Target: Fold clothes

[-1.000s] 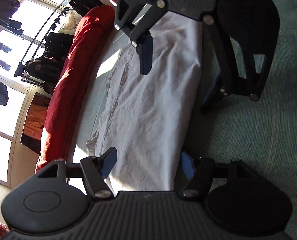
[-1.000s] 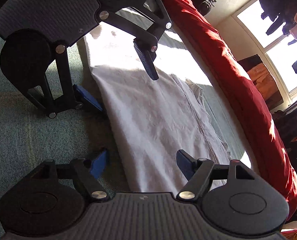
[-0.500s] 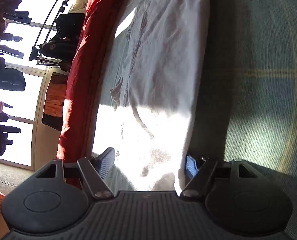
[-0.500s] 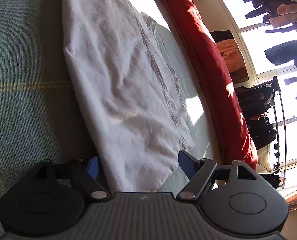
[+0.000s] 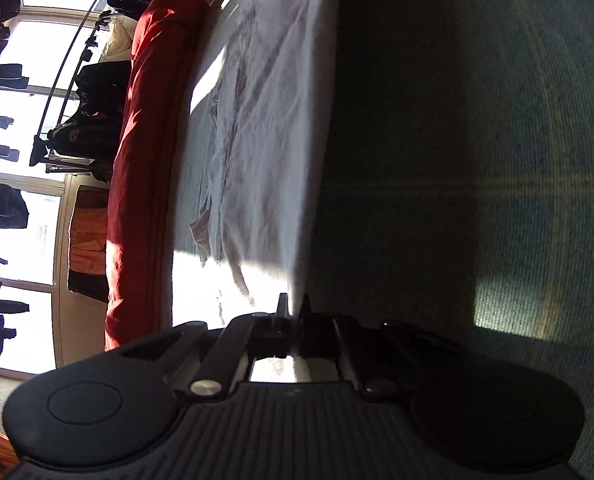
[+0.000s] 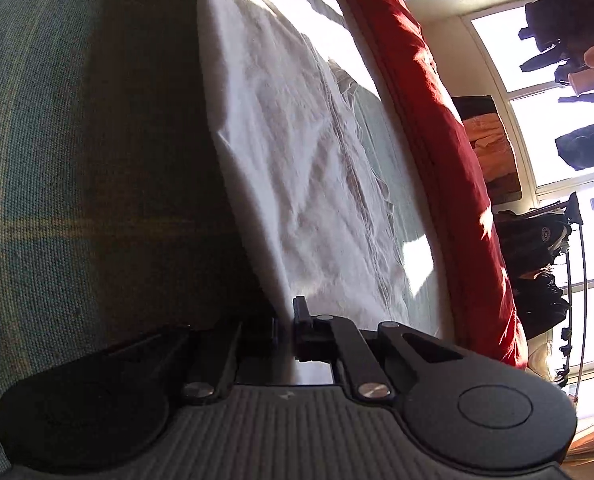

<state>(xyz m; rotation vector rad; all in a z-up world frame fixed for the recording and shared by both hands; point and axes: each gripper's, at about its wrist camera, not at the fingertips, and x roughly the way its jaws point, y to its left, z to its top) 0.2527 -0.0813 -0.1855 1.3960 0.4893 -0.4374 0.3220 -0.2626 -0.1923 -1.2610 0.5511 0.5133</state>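
left wrist: creased white garment (image 5: 273,128), folded lengthwise.

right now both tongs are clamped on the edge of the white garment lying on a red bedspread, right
Not quite. Both tongs, left and right, are clamped on the white garment's edge, but it lies on a green bedspread, as both wrist views show. The red thing is a rolled blanket beside it.

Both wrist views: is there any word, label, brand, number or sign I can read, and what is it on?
No readable text in either view.
Round emblem on the dark bag hanging on the rack by the window, also seen from the right wrist: too small and blurred to read.
White garment, red bedding, green plaid cover: no print or label visible.
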